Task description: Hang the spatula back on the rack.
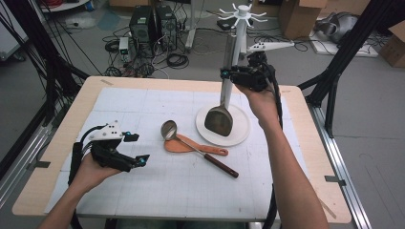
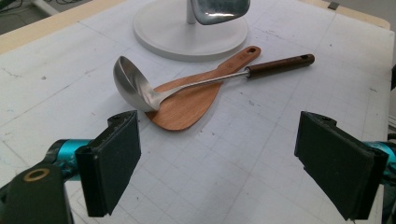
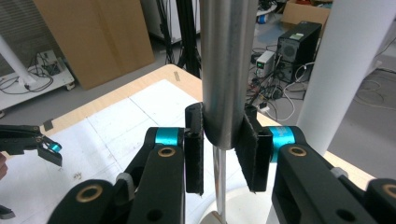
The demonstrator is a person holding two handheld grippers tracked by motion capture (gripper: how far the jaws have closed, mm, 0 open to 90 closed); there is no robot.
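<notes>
Two tongs: right tongs (image 3: 220,149) clamp the steel spatula handle (image 3: 226,70); left tongs (image 2: 233,163) gape, empty.

High cam overhead facing fwd; claw cams close, both share table (image 1: 143,102).

In the left gripper view the metal spatula's blade (image 2: 219,10) is cut off by the top edge; the rack's post (image 2: 190,13) (behind it) is mostly hidden; in the right gripper view the spatula's handle (image 3: 228,70) runs off the top.
</notes>
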